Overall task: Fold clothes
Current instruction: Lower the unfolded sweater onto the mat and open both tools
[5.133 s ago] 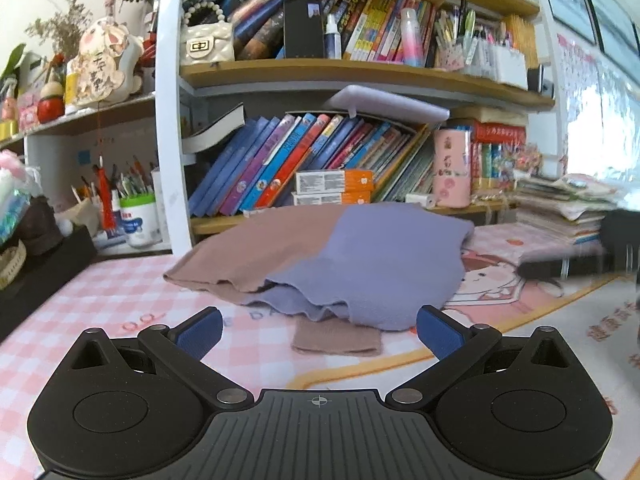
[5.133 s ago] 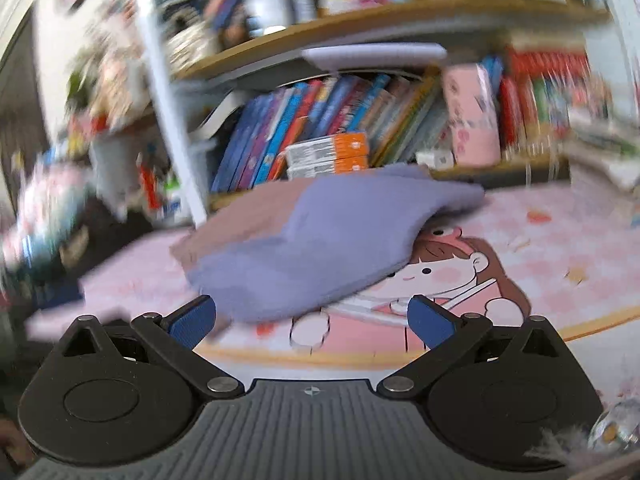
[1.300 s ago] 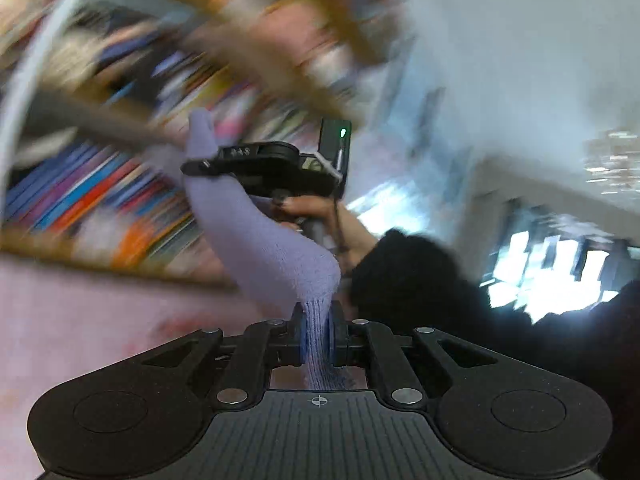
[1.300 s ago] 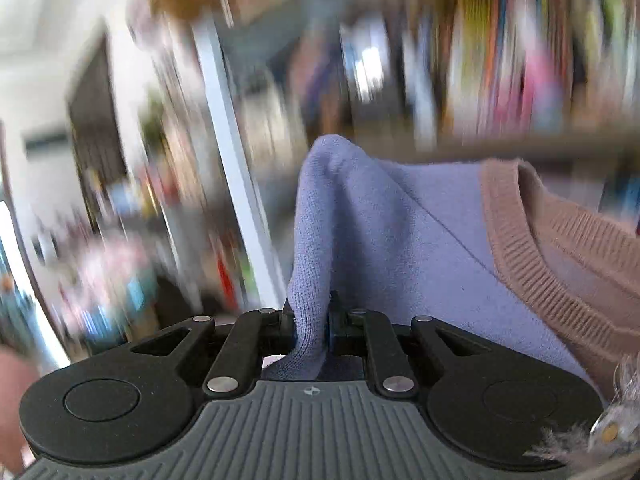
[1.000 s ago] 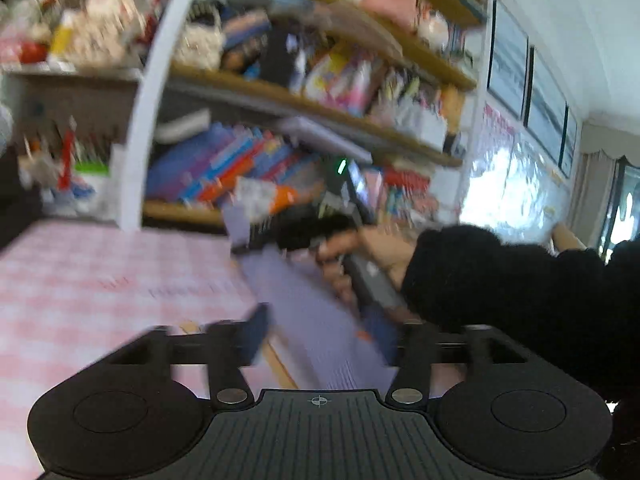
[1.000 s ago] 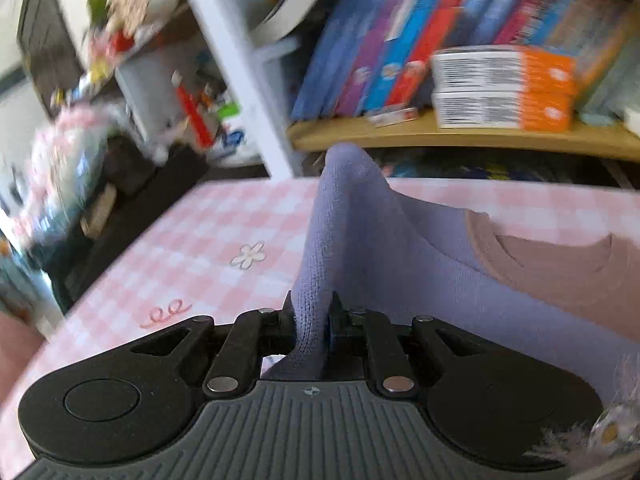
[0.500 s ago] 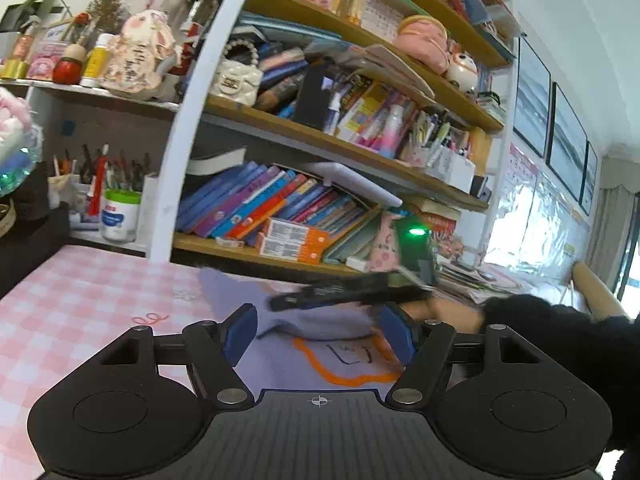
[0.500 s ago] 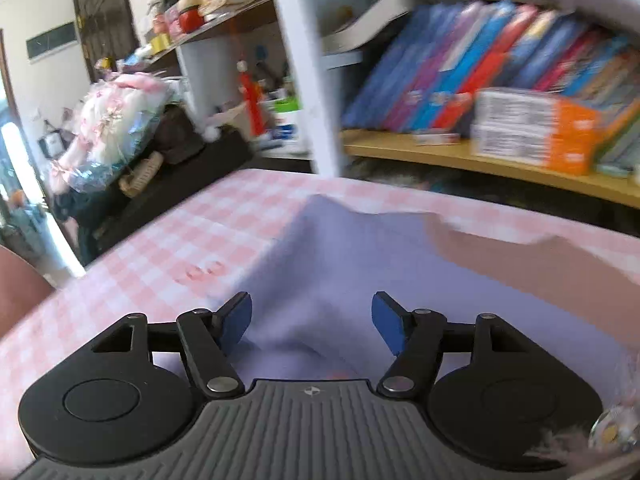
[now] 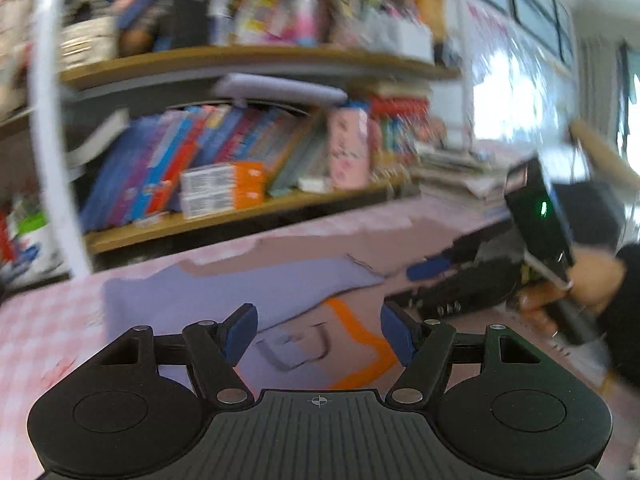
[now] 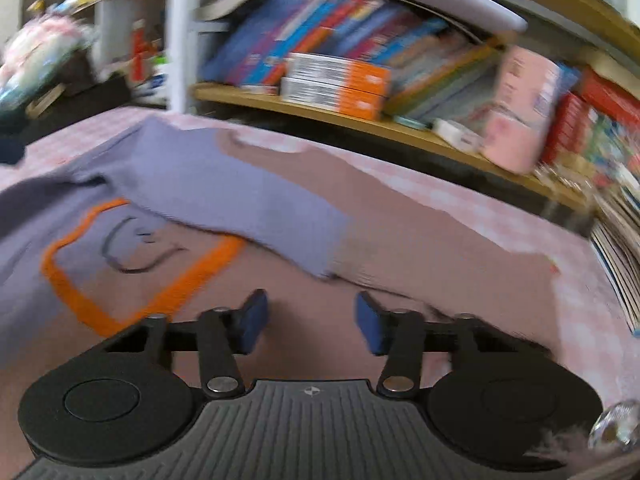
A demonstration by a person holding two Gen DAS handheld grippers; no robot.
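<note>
A lilac and brown sweater [image 10: 392,240] lies spread on the pink checked table [image 9: 44,332], front up, showing an orange square outline [image 10: 192,276]. A lilac sleeve [image 10: 224,188] lies slanted across its chest. My right gripper [image 10: 311,320] hovers low over the brown half. Its jaws are closing, with nothing between the blue pads. My left gripper [image 9: 316,334] is open over the lilac half [image 9: 192,300], also with nothing between its pads. In the left wrist view the right gripper [image 9: 436,276] shows at the right, held by a hand [image 9: 588,280] in a black sleeve.
A bookshelf [image 10: 400,124] runs along the table's far edge, holding slanted books [image 9: 192,152], two orange and white boxes [image 10: 336,84] and a pink tin [image 10: 520,108]. A white post [image 9: 52,120] stands at the left. Stacked books [image 9: 452,172] sit at the far right.
Both grippers have let go of the sweater, which now lies flat on the table. Both views have swung to the right. The right jaws stand narrower than half a second ago.
</note>
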